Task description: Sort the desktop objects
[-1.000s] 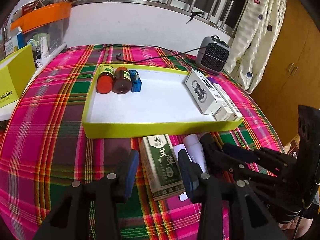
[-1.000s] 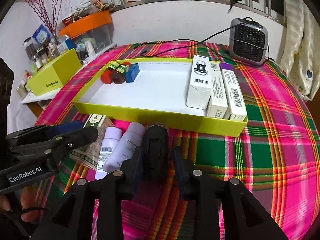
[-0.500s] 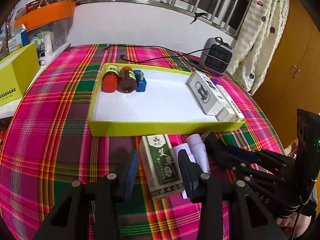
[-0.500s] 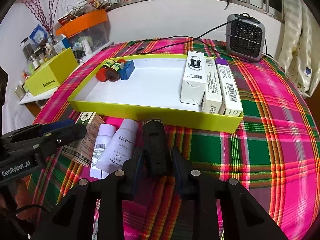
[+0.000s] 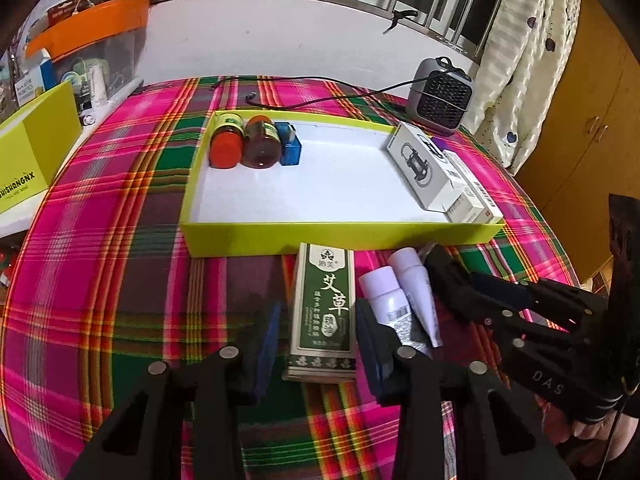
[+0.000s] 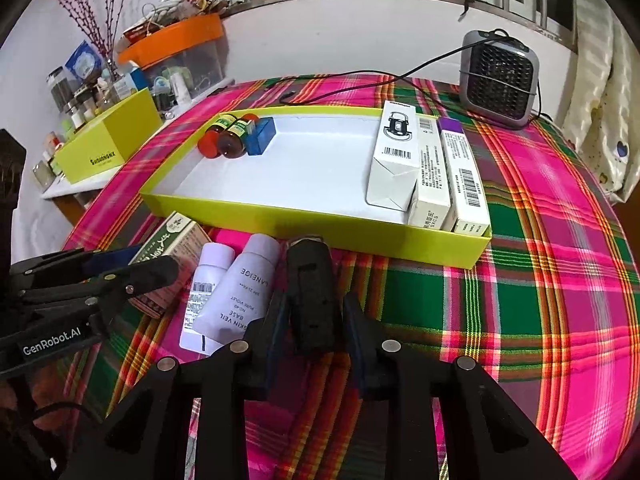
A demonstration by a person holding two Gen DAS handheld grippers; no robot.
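Near the tray, box, two tubes and black item are left unsorted; left tool open, right tool open astride item.

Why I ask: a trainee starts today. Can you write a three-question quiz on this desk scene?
1. True or false: the green box lies inside the yellow tray.
2. How many white boxes lie side by side at the tray's right end?
3. What lies between the right gripper fingers? A) a black object B) a purple tube C) a red-capped jar

Key: 1 false, it lies on the cloth in front. 2 three. 3 A, the black object.
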